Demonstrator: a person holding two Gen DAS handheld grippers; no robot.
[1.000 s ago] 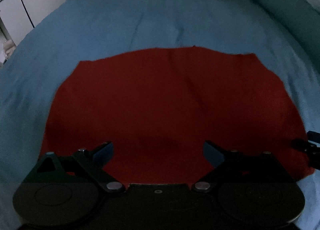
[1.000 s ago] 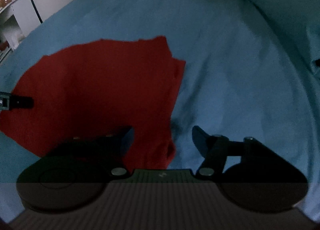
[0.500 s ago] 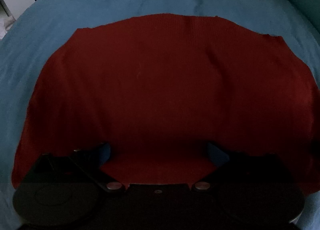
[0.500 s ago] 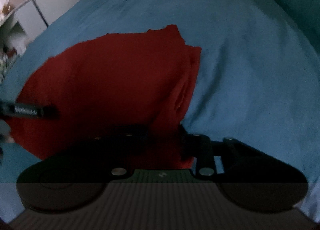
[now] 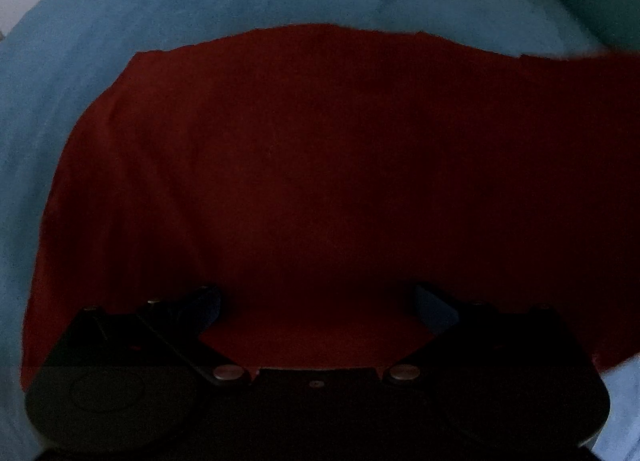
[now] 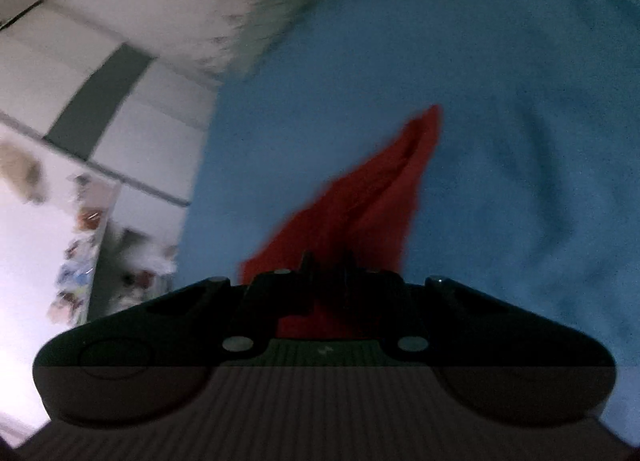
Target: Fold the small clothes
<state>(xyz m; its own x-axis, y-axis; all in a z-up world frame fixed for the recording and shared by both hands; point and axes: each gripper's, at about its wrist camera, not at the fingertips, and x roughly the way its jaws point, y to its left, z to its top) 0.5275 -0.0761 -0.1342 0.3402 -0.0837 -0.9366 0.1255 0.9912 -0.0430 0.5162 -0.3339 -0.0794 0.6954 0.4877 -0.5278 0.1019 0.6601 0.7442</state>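
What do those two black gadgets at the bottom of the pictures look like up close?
Both are matte black. The left gripper has two angled fingers with bluish pads, silver pivot bolts and round discs on a broad body. The right gripper has the same build, plus a ribbed grey base with a small white mark.

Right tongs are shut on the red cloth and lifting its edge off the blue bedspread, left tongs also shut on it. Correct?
Not quite. The left tongs are open: the left wrist view shows the fingers apart over the red cloth, gripping nothing. The right tongs, jaws just closed, do pinch the cloth above the blue bedspread.
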